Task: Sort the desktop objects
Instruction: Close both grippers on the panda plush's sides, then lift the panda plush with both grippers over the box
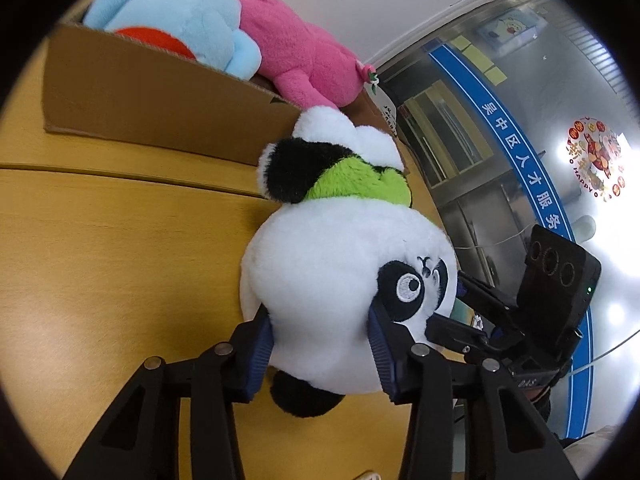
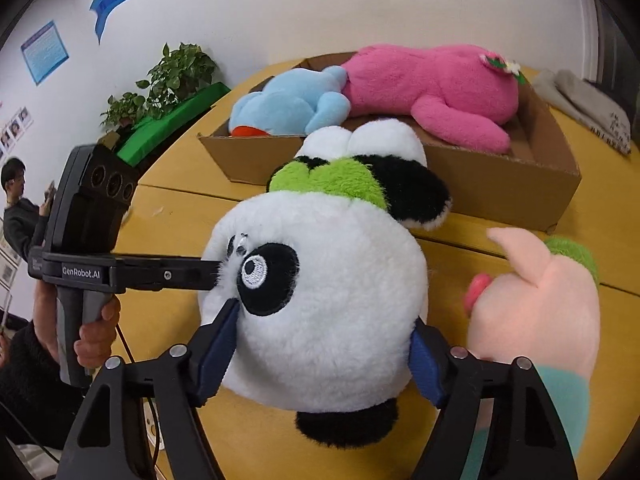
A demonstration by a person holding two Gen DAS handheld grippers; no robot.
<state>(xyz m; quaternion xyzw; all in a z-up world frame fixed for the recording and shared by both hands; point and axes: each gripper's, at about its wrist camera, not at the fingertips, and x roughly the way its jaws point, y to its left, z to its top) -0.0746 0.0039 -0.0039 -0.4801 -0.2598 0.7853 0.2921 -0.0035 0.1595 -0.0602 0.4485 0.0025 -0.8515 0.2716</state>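
Panda plush (image 1: 340, 288) is getting squeezed from both sides right now, I'm gripping its big white head with both tools at once. My left gripper (image 1: 320, 344) is pressing its blue pads (image 1: 258, 356) into the sides of the head, closed down only as far as the fluff allows, and my right gripper (image 2: 324, 344) is doing the same from the other side, pads (image 2: 218, 356) sinking into the fur just under the stitched eye. The panda is hanging over the yellow wooden table (image 1: 120, 260), green scarf and black arm pointing toward the cardboard box (image 2: 500, 184), just in front of its near wall. A blue plush (image 2: 292, 104) and a pink plush (image 2: 436, 88) are lying side by side in that box, touching. On my right, a pale pink pig toy (image 2: 536, 304) is sitting on the table beside the panda. A potted plant (image 2: 160, 80) is standing by the wall.
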